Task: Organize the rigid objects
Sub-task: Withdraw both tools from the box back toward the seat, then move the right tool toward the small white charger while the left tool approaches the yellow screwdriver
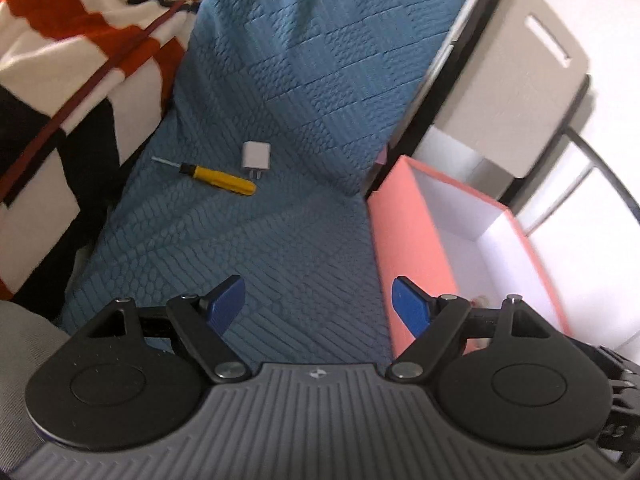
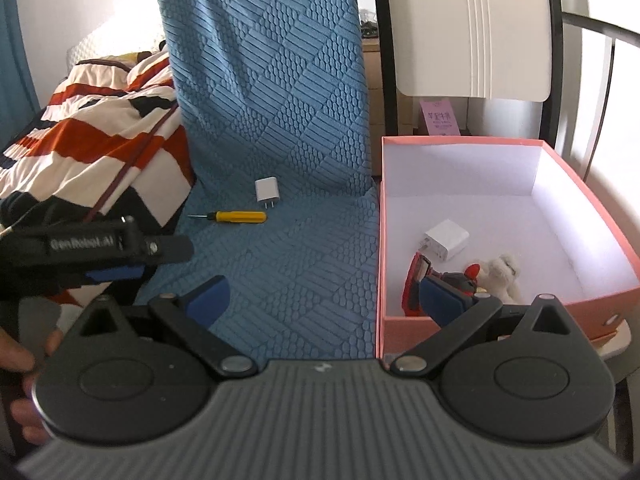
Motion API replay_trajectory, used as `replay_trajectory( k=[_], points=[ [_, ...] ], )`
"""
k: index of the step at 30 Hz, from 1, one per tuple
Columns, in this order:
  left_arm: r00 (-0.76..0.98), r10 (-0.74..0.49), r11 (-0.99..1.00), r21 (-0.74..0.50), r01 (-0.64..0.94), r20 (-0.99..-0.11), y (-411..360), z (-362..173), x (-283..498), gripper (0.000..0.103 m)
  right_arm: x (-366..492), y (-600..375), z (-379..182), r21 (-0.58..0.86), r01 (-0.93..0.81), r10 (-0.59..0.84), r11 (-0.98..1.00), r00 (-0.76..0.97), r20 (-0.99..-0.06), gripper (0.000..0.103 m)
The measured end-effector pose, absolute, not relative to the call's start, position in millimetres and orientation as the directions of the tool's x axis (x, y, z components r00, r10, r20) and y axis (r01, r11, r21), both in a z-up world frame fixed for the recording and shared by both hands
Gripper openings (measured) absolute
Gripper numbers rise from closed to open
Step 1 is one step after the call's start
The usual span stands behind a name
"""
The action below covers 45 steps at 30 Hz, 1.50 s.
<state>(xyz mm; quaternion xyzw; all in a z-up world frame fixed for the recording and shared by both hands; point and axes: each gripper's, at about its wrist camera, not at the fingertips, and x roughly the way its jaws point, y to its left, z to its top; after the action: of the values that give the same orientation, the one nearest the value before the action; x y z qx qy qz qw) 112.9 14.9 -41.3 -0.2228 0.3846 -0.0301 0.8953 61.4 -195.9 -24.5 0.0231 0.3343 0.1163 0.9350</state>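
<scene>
Risk lies with the yellow screwdriver (image 2: pixel 232 216) rolling on the soft blue cover (image 2: pixel 280 280) if either wide-open, empty gripper, left (image 1: pixel 318 304) or right (image 2: pixel 320 300), nudges it.

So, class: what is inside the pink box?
Inside the pink box: a white charger, a red object and a white plush toy. The right gripper's finger covers part of the red object.

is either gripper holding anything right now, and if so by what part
Nothing is held. The left gripper and right gripper are both open with empty gaps; the yellow screwdriver and white charger lie untouched on the blue cover.
</scene>
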Motion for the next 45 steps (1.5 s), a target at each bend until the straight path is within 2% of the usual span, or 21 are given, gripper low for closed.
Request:
replay_trajectory(
  k=[7,14,19,24,36,43,44,45],
  points=[
    [0.680,-0.211,0.867,-0.456,-0.202,-0.702,39,-103,144,0.084,91,-187,-39,0.144,-0.204,0.249,0.968,0.755,-0.607,0.103],
    [0.657,-0.203,0.843,-0.471,-0.261,-0.726,61,-130,170,0.084,124,-168,-47,0.174,-0.223,0.283,0.959,0.755,-0.591,0.103],
    [0.650,-0.189,0.833,-0.470,-0.291,-0.736,74,-139,191,0.084,153,-148,-64,0.157,-0.250,0.294,0.955,0.749,-0.593,0.103],
    [0.650,-0.164,0.830,-0.460,-0.316,-0.742,90,-144,212,0.084,179,-131,-85,0.121,-0.296,0.302,0.948,0.705,-0.642,0.103],
    [0.621,-0.144,0.809,-0.453,-0.374,-0.770,129,-160,261,0.083,228,-106,-102,0.110,-0.373,0.347,0.921,0.661,-0.665,0.102],
    [0.609,-0.166,0.761,-0.493,-0.421,-0.775,146,-170,280,0.083,263,-81,-121,0.103,-0.450,0.385,0.887,0.600,-0.701,0.101],
    [0.608,-0.168,0.756,-0.498,-0.426,-0.776,148,-171,283,0.083,267,-78,-123,0.107,-0.461,0.393,0.881,0.587,-0.707,0.099],
    [0.609,-0.177,0.744,-0.510,-0.431,-0.773,151,-172,286,0.083,271,-74,-126,0.110,-0.470,0.400,0.876,0.580,-0.710,0.090]
  ],
)
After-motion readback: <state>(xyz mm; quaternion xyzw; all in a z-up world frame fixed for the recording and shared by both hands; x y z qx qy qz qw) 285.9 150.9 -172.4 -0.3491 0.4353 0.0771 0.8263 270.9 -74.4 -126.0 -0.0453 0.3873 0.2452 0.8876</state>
